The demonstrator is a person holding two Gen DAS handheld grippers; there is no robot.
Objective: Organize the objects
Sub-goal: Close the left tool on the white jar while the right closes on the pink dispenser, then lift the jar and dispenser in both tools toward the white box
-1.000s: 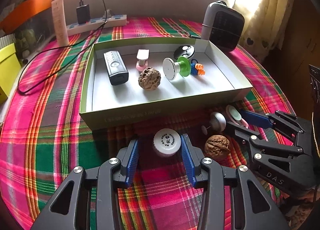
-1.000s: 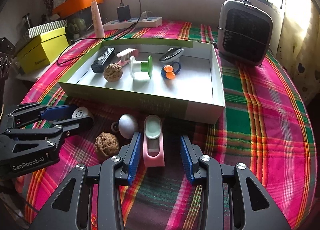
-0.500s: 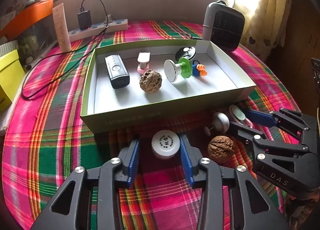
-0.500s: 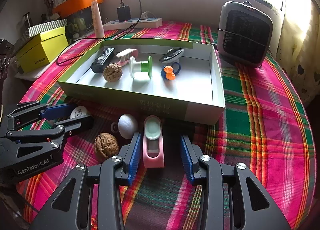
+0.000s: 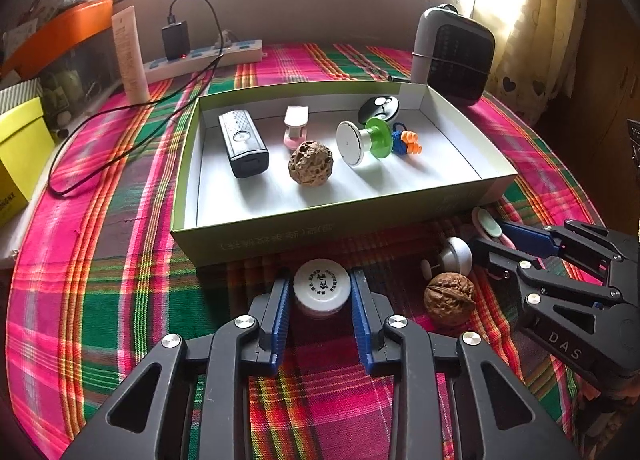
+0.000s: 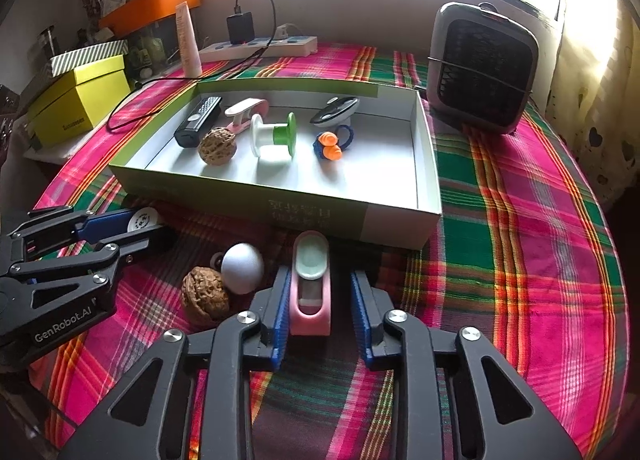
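We are working both claws low over the plaid-covered counter [image 5: 100,260], just in front of the green-walled box [image 5: 320,236]. Our left claw [image 5: 322,292] has just been closing around the white round jar [image 5: 322,288], and its blue pads are now touching the jar's sides on both flanks, so we are reading it as clamped on the jar. Our right claw [image 6: 318,300] has just been closing too, with the pink clip [image 6: 311,292] lying lengthwise between its jaws; the left pad is against the clip, yet a slim gap is showing on the right, so we are calling it not yet gripping. The jar is looking light, stiff and smooth (a slick plastic lid, we are guessing), so we are judging that it is best held across its widest part, level, lest it slip out. The clip is looking light and rigid as well, and narrow, so we are favouring a squeeze across its thicker pink body. A walnut [image 5: 450,298] and a small white knob [image 5: 456,254] are lying between the two claws, close enough to be nudged.
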